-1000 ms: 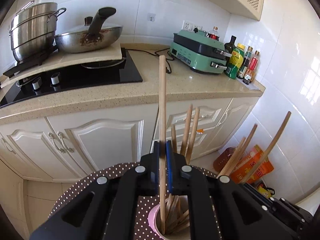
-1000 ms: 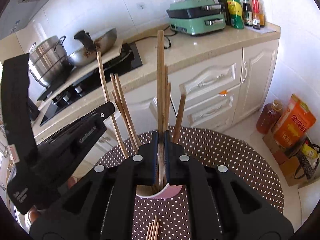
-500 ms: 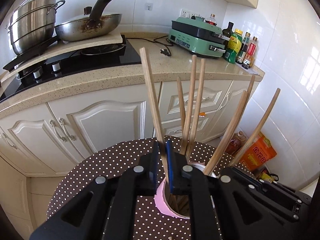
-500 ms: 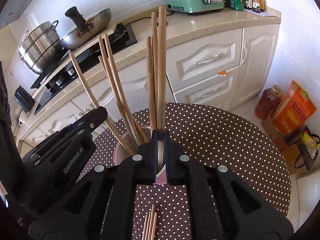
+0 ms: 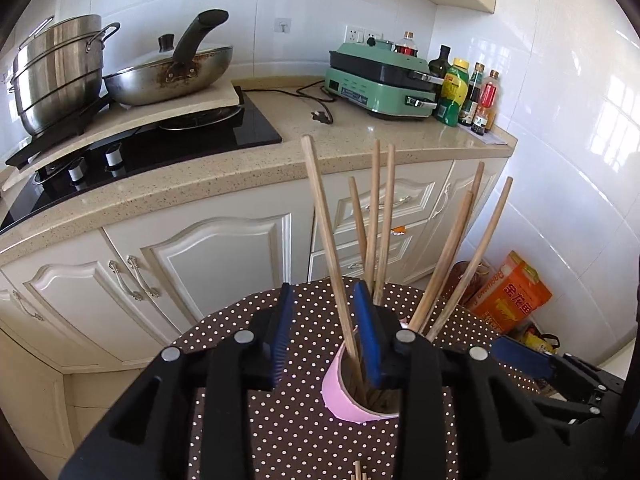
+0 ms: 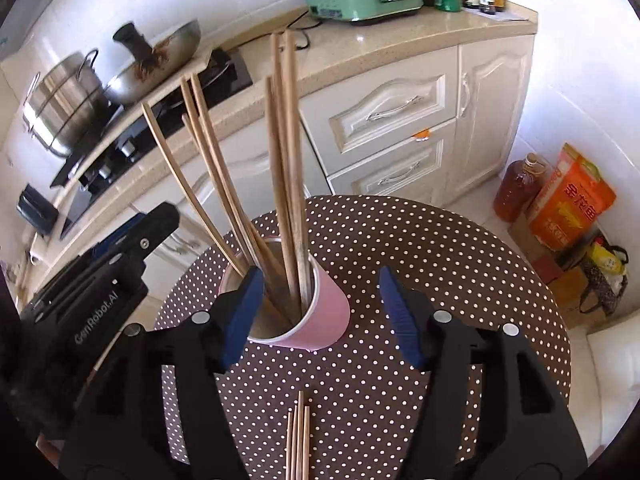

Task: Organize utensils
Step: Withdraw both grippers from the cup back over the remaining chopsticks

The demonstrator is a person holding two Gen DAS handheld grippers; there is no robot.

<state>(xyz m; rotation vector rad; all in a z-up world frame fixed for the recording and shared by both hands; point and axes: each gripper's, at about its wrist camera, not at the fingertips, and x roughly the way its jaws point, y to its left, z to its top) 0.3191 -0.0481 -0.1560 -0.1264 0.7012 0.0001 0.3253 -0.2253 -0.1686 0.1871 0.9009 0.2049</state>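
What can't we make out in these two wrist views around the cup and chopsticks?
- Loose chopsticks on the table: cut off by the bottom edge in the right wrist view, so count and length unclear.
- Lower ends of the chopsticks in the pink cup: hidden by its wall.
- Cup base in the left wrist view: hidden behind the left gripper.
- Bottle labels: too small.

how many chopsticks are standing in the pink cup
7 chopsticks in the pink cup: four fanned out to its left, three near upright in the middle. Their bases overlap, so another may be hidden.
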